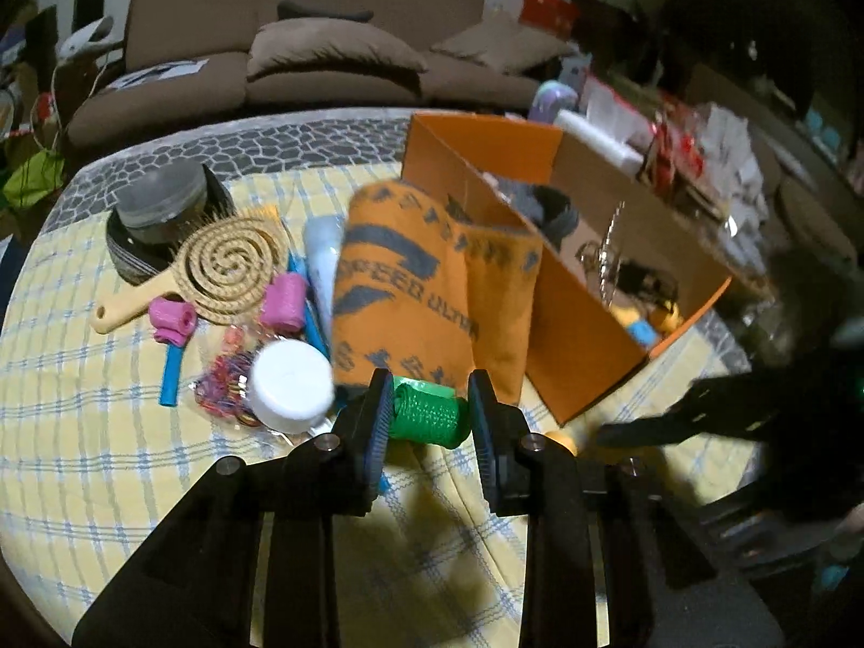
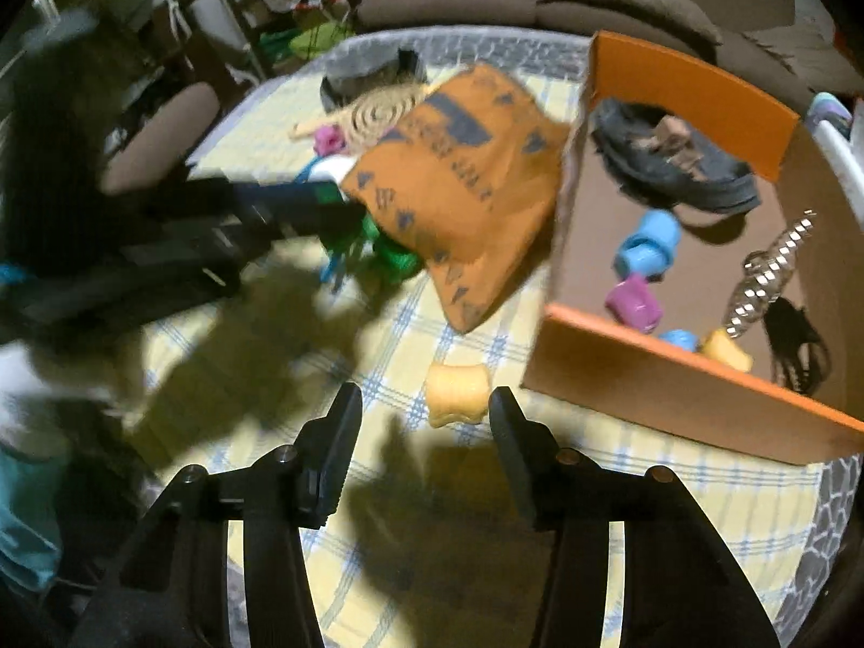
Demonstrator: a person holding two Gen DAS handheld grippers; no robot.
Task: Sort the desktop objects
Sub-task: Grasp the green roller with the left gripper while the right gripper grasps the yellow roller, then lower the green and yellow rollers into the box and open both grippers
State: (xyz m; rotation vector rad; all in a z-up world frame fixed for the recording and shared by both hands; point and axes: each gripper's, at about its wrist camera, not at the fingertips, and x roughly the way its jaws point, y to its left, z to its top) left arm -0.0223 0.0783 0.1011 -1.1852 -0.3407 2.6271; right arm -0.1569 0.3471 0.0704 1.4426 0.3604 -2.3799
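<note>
My left gripper (image 1: 429, 405) is shut on a green hair roller (image 1: 426, 413), held just above the yellow checked tablecloth (image 1: 108, 432), in front of a folded orange towel (image 1: 399, 281). The right wrist view shows that left gripper (image 2: 302, 205) at the towel's (image 2: 464, 178) near-left corner. My right gripper (image 2: 424, 405) points down with a yellow roller (image 2: 456, 394) lying on the cloth between its jaws. The right fingertip is close to the roller, the left one stands apart, and the pads do not press it. An orange cardboard box (image 2: 675, 394) stands just right of it.
The box holds a blue roller (image 2: 648, 243), a pink roller (image 2: 634, 302), a metal spiral clip (image 2: 767, 275) and dark items. Left of the towel lie a spiral hairbrush (image 1: 227, 264), pink rollers (image 1: 283, 302), a white-lidded jar (image 1: 291, 383), rubber bands (image 1: 227, 378) and a grey tin (image 1: 162, 200). A brown sofa (image 1: 324, 54) is behind.
</note>
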